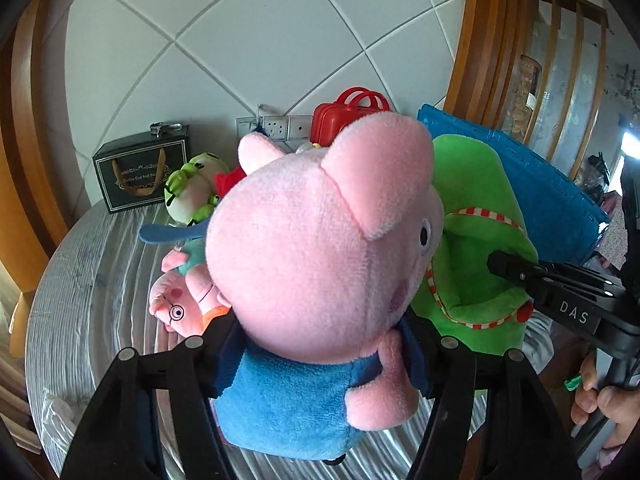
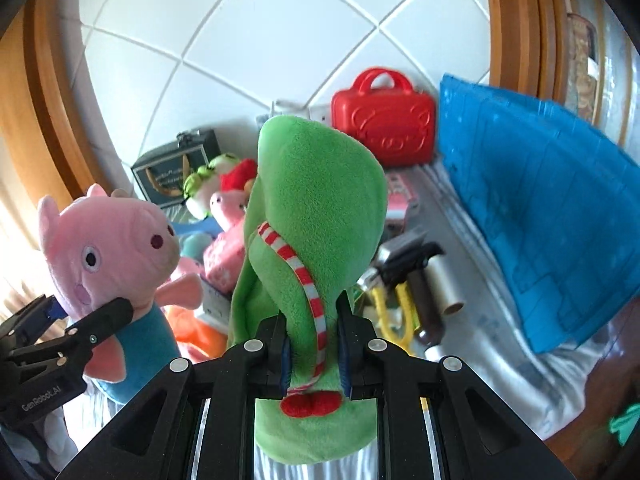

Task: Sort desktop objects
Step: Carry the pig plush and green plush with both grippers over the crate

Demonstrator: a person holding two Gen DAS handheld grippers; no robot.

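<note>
My left gripper is shut on a pink pig plush in a blue shirt and holds it above the table; the same pig and left gripper show at the left of the right wrist view. My right gripper is shut on a green plush with red-and-white striped trim, held upright. In the left wrist view the green plush sits right of the pig, with the right gripper's fingers on it.
A blue folded crate leans at the right. A red toy case, a dark gift box, a green frog plush, more pig plushes and a tool pile lie on the grey striped tablecloth.
</note>
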